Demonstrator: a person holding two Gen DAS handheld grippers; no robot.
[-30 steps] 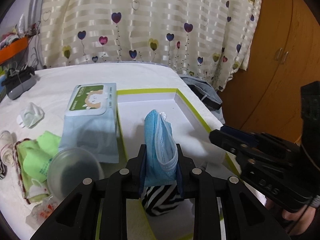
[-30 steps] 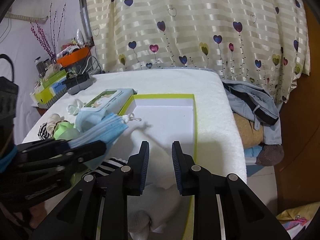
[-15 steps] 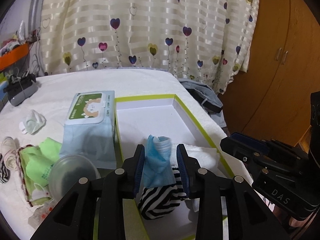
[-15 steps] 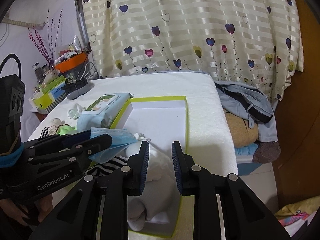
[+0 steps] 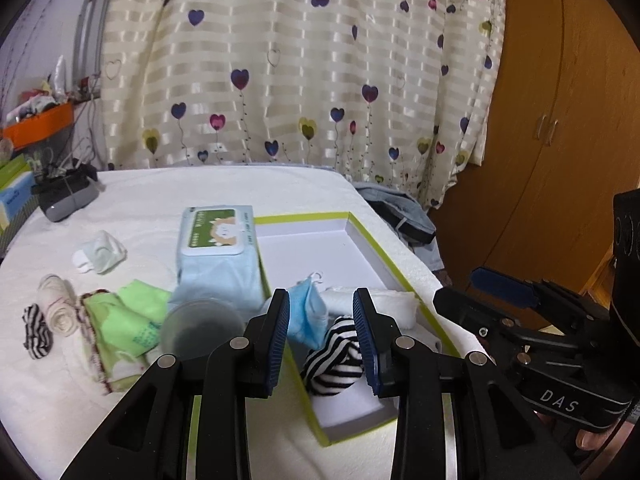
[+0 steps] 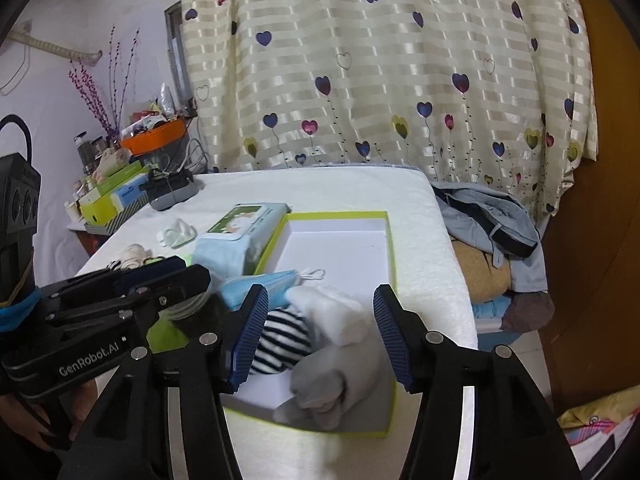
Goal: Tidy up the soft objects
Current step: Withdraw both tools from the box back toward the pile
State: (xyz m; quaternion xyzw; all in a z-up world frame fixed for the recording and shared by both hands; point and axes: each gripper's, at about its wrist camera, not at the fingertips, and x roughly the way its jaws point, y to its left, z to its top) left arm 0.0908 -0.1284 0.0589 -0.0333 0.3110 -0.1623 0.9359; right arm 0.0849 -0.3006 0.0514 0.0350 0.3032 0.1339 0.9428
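Note:
A white box with a lime-green rim (image 5: 384,248) (image 6: 390,240) lies on the white-covered table. In its near end lie a blue face mask (image 5: 308,316) (image 6: 256,284), a black-and-white striped sock ball (image 5: 336,356) (image 6: 280,340) and white socks (image 5: 380,304) (image 6: 332,320). My left gripper (image 5: 322,336) hovers just above and behind the mask, open, its pads clear of it. My right gripper (image 6: 320,336) hangs over the white socks; its jaws are opening wide and grip nothing. Each gripper shows at the edge of the other's view.
A wet-wipes pack (image 5: 218,248) (image 6: 240,236) sits against the box's left side. Left of it lie a clear cup (image 5: 200,328), a green cloth (image 5: 128,320), rolled socks (image 5: 56,308) and a white mask (image 5: 100,252). Clothes (image 6: 492,224) are piled off the table's right edge.
My left gripper let go of the blue mask, which now lies in the box on the striped sock, and drew back and up. My right gripper's jaws spread from narrow to wide.

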